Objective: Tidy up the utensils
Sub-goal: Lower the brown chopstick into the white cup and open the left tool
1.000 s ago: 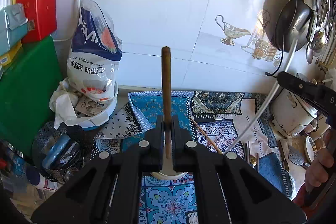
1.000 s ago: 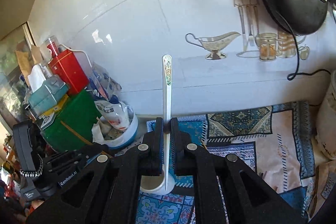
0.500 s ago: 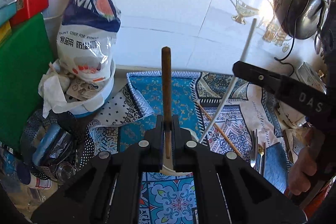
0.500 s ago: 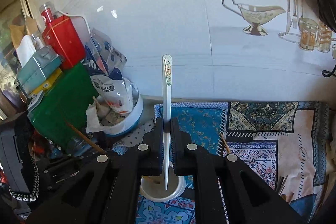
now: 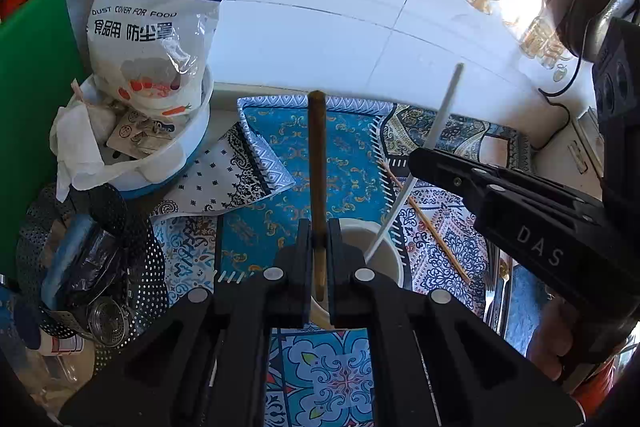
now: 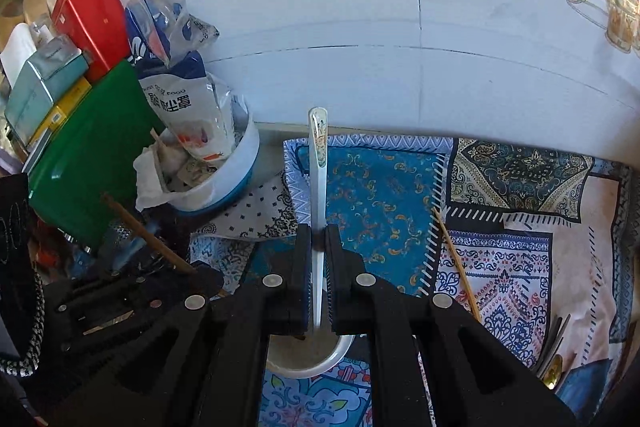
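Grippers both clamped tight, each on one utensil. We hold the left gripper w/ jaws pinched on a brown wooden stick, which stands up from between the jaws toward 12 o'clock, lower end dipping inside the white cup on the patterned cloth. Our right gripper grips a white utensil handle w/ a small print near its top; its lower end goes down over the cup, just below the jaws at 6.

Left wrist view gives what the right can't: the right gripper side-on at 3 o'clock, the white handle slanting through it w/ its tip down in the cup, and part of our hand at 4. Also a perforated metal basket at 8.

Right wrist view gives the reverse: the left gripper at 8 o'clock w/ the brown stick angling up-left from it; a red tin and a green board at 10; metal cutlery lying at 4.

Both views show a loose chopstick flat on the cloth, right of the cup, and a white bowl holding a plastic bag at 10-11.
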